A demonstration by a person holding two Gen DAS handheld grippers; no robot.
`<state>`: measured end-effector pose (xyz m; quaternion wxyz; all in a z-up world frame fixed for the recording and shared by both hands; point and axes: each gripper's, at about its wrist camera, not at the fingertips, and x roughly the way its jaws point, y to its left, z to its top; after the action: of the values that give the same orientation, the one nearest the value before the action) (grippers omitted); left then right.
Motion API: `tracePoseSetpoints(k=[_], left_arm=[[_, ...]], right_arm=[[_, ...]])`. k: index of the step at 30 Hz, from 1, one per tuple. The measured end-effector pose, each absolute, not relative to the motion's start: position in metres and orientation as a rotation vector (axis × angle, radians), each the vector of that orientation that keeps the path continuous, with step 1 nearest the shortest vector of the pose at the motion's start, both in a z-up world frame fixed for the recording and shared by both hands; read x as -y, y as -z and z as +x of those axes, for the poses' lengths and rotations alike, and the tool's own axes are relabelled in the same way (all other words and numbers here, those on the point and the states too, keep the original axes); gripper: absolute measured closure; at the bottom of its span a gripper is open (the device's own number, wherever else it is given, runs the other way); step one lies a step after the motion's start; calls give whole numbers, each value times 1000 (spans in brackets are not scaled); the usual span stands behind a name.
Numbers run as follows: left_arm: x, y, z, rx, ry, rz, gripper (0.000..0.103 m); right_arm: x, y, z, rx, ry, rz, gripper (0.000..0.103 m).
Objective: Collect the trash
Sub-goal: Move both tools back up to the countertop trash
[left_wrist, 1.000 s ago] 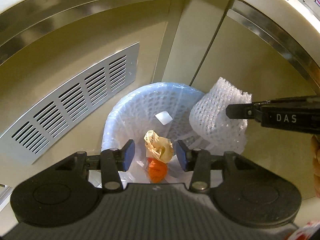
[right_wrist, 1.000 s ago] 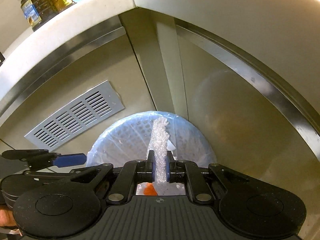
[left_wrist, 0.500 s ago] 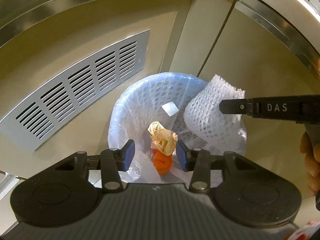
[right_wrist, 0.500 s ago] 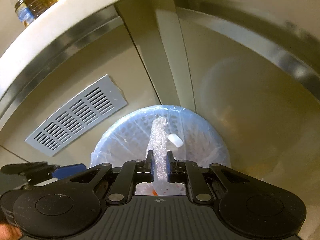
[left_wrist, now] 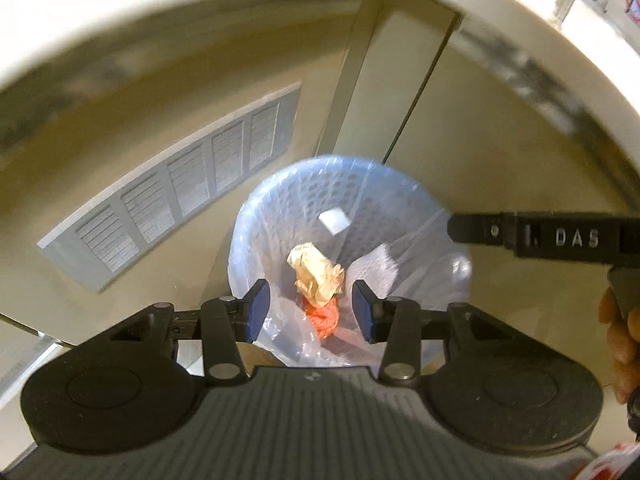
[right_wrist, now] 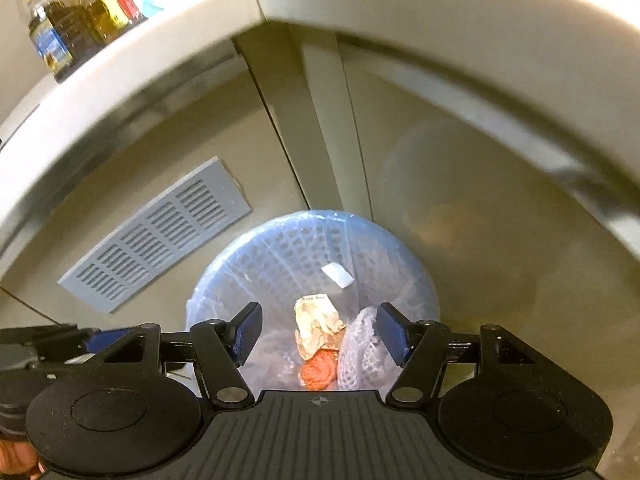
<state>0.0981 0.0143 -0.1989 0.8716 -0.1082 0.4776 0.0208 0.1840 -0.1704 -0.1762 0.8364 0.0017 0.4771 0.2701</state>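
Note:
A pale blue lattice trash bin (left_wrist: 280,200) (right_wrist: 280,256) lined with a clear bag stands on the floor in a cabinet corner. Inside lie a crumpled tan paper (left_wrist: 316,274) (right_wrist: 318,326), an orange piece (left_wrist: 324,318) (right_wrist: 318,374), a small white scrap (left_wrist: 333,221) (right_wrist: 337,274) and a white foam net (right_wrist: 360,352), blurred in the left wrist view (left_wrist: 376,268). My left gripper (left_wrist: 312,316) is open and empty above the bin. My right gripper (right_wrist: 320,334) is open and empty above the bin; one of its fingers (left_wrist: 540,236) crosses the left wrist view.
A grey vent grille (left_wrist: 180,184) (right_wrist: 156,236) is set in the cabinet panel left of the bin. A counter edge (right_wrist: 160,40) runs overhead with oil bottles (right_wrist: 60,28) on it. Beige cabinet walls (left_wrist: 500,152) close in behind and right.
My right gripper opened and let go of the white foam net, which dropped into the bin. Both grippers rose a little away from the bin.

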Motion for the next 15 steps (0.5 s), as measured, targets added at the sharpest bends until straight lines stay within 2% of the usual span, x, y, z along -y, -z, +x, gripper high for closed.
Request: tracePoseSetpoints(k=[15], left_arm=[[-12, 48, 76, -716, 42, -185, 60]], right_arm=[[179, 18, 136, -693, -500, 32, 39]])
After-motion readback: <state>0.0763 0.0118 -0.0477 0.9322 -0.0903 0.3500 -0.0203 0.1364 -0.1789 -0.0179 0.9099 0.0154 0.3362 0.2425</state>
